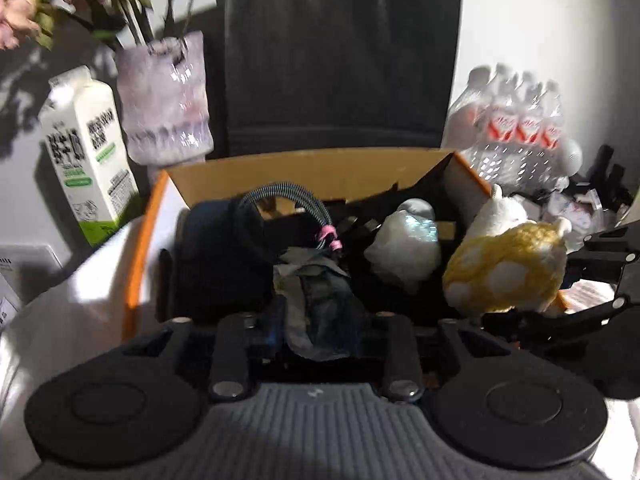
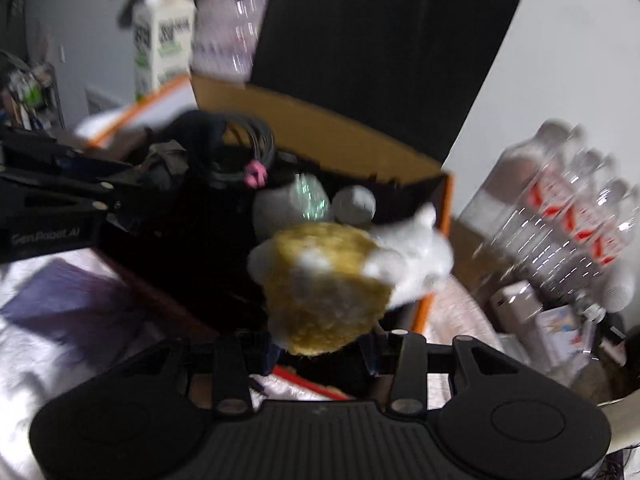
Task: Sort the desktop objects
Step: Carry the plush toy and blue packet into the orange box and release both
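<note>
An open cardboard box (image 1: pixel 304 172) with orange edges holds a coiled cable (image 1: pixel 280 196), a dark pouch (image 1: pixel 224 252) and a white round object (image 1: pixel 404 244). My left gripper (image 1: pixel 320 332) is shut on a crumpled dark grey-blue cloth (image 1: pixel 316 300) over the box's near edge. My right gripper (image 2: pixel 320 344) is shut on a yellow and white plush toy (image 2: pixel 328 284) and holds it over the box's right side (image 2: pixel 444 200). The plush (image 1: pixel 508 268) and the right gripper (image 1: pixel 500 320) also show at the right of the left wrist view.
A milk carton (image 1: pixel 84 152) and a glass vase of flowers (image 1: pixel 166 96) stand left behind the box. A dark panel (image 1: pixel 340 56) leans on the wall. A pack of water bottles (image 1: pixel 516 120) and small clutter (image 2: pixel 560 320) lie to the right.
</note>
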Demonstrator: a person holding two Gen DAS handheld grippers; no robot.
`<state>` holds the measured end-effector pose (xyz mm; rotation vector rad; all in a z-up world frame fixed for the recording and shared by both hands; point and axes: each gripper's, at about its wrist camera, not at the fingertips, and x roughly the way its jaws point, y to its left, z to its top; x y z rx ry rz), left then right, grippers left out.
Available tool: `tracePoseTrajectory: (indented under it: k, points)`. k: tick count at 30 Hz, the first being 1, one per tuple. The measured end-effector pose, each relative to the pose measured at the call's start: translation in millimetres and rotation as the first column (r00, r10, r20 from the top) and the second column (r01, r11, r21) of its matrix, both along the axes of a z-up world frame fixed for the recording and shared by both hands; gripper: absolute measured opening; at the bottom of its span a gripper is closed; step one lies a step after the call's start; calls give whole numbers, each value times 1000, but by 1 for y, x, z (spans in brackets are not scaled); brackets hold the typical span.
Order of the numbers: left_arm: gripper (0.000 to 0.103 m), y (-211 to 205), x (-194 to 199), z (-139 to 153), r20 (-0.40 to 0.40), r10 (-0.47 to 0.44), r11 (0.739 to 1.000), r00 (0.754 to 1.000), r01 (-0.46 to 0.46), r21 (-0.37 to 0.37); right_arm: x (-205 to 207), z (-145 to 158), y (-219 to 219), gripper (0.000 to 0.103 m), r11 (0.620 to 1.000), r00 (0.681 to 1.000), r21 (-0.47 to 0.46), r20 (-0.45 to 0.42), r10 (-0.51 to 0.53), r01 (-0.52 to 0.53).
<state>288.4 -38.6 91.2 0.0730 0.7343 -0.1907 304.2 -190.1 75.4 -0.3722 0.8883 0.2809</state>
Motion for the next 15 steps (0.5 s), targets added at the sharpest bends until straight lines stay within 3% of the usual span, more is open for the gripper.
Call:
tracePoseTrajectory:
  k: [4,7,12,15]
  points:
    - [72,5,12,0,6,20,1000,1000,-20,22,18,-4,7,62,1000,999,-4,-43,-14,14]
    - [84,16,7,15,22,64,998,998,-64,-14,15,15,6,74,998,999,42,7,-50,50]
    - [96,36,-8,42,29,178,984,984,-178,-13,-7,51,-7,81,984,992,152,66,-105,94]
    - [96,43,-24,51,2,219,976,976,-219,7,-27,66,-9,81,977,988,179,86,-130,113]
